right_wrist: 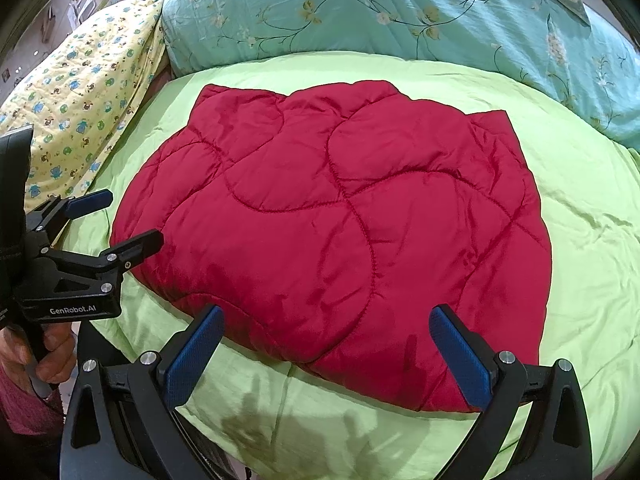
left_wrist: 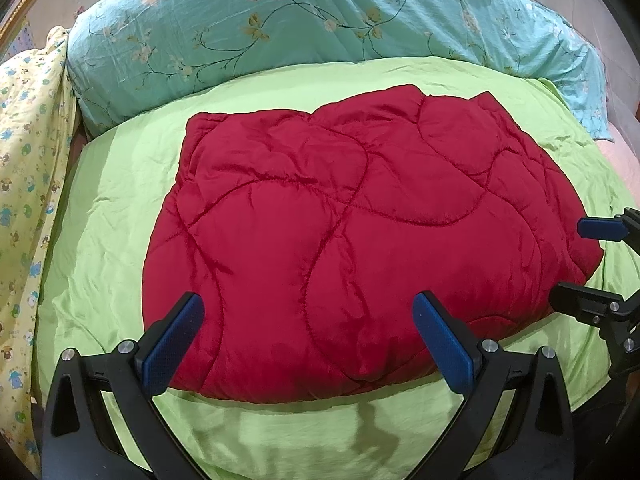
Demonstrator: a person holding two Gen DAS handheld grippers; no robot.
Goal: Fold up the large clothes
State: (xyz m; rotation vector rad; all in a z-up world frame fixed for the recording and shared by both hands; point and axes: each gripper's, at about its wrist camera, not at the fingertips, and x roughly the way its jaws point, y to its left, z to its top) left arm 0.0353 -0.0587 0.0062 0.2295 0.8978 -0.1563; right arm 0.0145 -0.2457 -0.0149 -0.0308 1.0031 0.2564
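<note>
Both black two-finger grippers, left [left_wrist: 306,320] and right [right_wrist: 326,332], hang with blue-padded jaws wide apart above the near edge of a folded red quilted garment [left_wrist: 360,232], which lies mid-bed on a lime-green sheet [left_wrist: 120,208] below a teal floral pillow [left_wrist: 320,20].

Red quilted jacket [left_wrist: 360,216] on lime-green sheet [left_wrist: 120,208]; teal floral pillow [left_wrist: 280,20]; yellow blanket [left_wrist: 28,152] with small animal print.

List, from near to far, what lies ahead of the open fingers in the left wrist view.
Green sheet → folded red quilted garment → green sheet again → teal floral pillow.
</note>
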